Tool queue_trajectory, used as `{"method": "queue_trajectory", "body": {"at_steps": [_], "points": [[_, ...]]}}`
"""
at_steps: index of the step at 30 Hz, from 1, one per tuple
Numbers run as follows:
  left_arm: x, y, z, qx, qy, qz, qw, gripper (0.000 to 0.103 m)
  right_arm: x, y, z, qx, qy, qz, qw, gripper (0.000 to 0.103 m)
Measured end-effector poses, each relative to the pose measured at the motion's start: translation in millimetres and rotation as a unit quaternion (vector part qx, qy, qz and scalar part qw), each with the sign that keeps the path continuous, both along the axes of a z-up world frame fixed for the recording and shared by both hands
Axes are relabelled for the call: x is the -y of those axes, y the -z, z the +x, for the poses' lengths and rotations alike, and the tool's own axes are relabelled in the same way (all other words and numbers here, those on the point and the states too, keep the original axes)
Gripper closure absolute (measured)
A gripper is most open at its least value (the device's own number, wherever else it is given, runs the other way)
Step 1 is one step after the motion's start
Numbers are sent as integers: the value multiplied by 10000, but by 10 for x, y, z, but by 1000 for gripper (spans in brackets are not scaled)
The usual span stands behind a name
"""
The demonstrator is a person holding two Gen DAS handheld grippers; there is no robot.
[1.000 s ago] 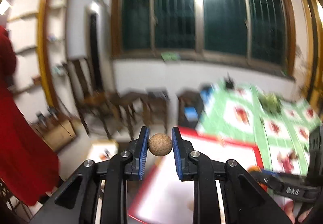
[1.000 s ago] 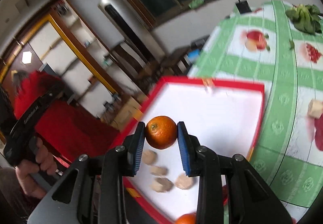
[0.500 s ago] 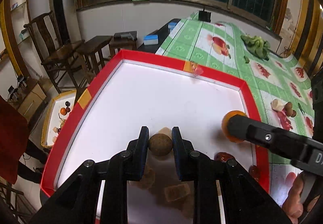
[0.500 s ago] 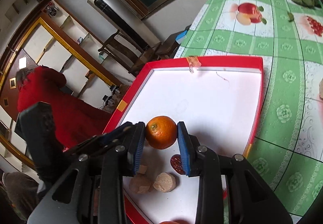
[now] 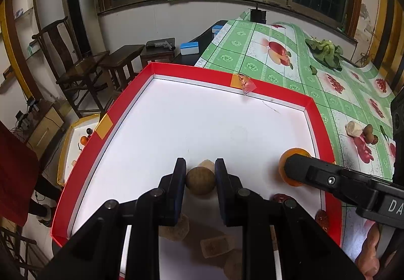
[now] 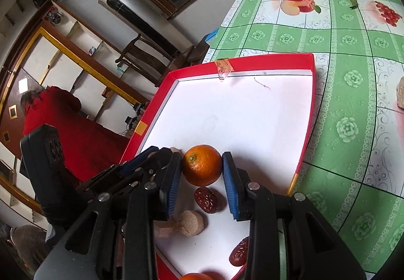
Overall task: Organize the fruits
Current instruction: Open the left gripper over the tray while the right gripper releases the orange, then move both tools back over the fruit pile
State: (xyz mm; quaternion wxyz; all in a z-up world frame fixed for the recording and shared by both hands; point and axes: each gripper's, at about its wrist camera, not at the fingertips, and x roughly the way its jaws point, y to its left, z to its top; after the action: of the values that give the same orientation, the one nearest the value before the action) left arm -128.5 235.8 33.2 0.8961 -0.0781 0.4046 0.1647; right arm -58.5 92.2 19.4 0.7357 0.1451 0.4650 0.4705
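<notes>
My left gripper (image 5: 200,180) is shut on a small brown round fruit (image 5: 200,183), low over the white floor of the red-rimmed tray (image 5: 176,70). My right gripper (image 6: 202,166) is shut on an orange (image 6: 202,165), held low over the tray floor (image 6: 240,115); the orange also shows in the left wrist view (image 5: 290,153) at the tray's right side. Tan pieces (image 6: 190,223) and red dates (image 6: 206,200) lie in the tray under and beside the grippers. The left gripper body (image 6: 141,179) sits close to the left of the orange.
The tray rests on a green fruit-print tablecloth (image 5: 277,52). Loose pieces (image 5: 358,129) lie on the cloth to the tray's right, leafy greens (image 5: 325,50) farther back. Chairs and stools (image 5: 101,65) stand left of the table. A second orange (image 6: 194,276) shows at the tray's near edge.
Both grippers came down from above the tray to just over its floor, each still holding its fruit. The left view swung from the window down onto the tray.
</notes>
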Motion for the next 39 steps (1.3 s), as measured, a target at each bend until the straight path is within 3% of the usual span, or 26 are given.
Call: {"method": "queue_trajectory", "body": {"at_steps": [7, 11, 14, 18, 24, 30, 36, 39], "points": [[20, -56, -72, 53, -78, 66, 9999, 80, -61, -73, -111, 553, 31, -286, 9981, 67], [32, -131, -166, 137, -126, 90, 9998, 55, -52, -88, -131, 720, 97, -417, 9965, 62], [31, -223, -253, 250, -135, 81, 9996, 53, 37, -139, -141, 791, 138, -203, 9966, 62], [56, -353, -374, 427, -153, 94, 9989, 44, 252, -239, -159, 978, 369, 102, 9945, 60], [184, -487, -448, 600, 53, 99, 9981, 42, 763, -286, -64, 870, 923, 219, 9917, 57], [498, -562, -374, 641, 539, 250, 9962, 41, 1735, -357, 99, 958, 1826, -5, 9785, 56], [1074, -520, -67, 450, 1372, 244, 9892, 41, 2700, -277, 476, 454, 2804, -290, 9584, 54], [1332, -462, 122, 300, 1611, 291, 9860, 41, 2787, -206, 638, 174, 2790, -451, 9591, 54]]}}
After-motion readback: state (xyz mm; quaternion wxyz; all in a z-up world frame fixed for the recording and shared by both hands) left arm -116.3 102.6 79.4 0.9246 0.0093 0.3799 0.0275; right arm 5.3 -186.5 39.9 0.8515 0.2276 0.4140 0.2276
